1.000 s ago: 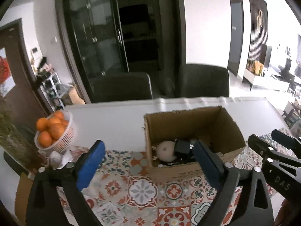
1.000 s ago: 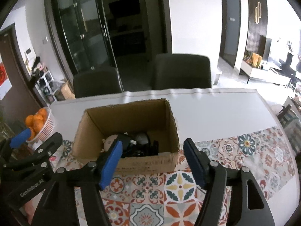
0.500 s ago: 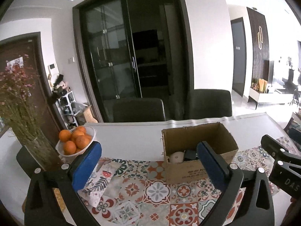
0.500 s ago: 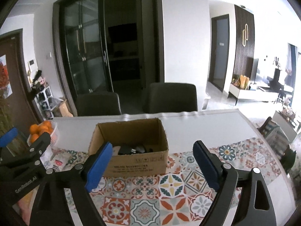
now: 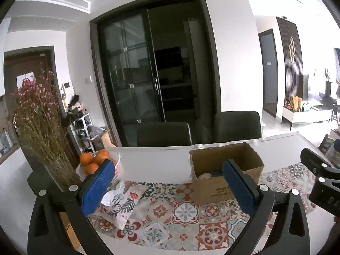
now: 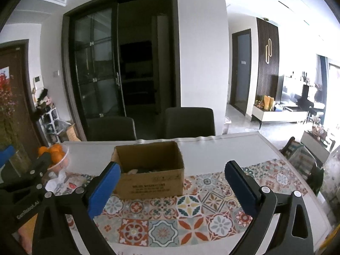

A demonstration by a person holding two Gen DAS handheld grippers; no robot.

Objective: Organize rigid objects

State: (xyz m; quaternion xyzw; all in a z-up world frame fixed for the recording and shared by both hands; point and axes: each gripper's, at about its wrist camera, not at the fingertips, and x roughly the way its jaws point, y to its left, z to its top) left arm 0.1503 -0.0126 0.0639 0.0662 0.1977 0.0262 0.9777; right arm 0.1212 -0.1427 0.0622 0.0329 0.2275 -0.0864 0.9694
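An open cardboard box (image 5: 225, 170) stands on the patterned table runner (image 5: 182, 210); it also shows in the right wrist view (image 6: 148, 167). Inside it I see a pale round object (image 5: 205, 176) and dark items (image 6: 146, 171), mostly hidden by the box wall. My left gripper (image 5: 167, 189) is open and empty, held back from the box at its front left. My right gripper (image 6: 173, 191) is open and empty, in front of the box. Each gripper shows at the edge of the other's view.
A white basket of oranges (image 5: 95, 161) stands at the table's left, beside a vase of dried flowers (image 5: 40, 127). A crumpled cloth (image 5: 121, 201) lies on the runner. Two dark chairs (image 6: 189, 121) stand behind the white table (image 6: 223, 148).
Both grippers have pulled back and up from the box, which now looks smaller and farther. Both stay open and empty.
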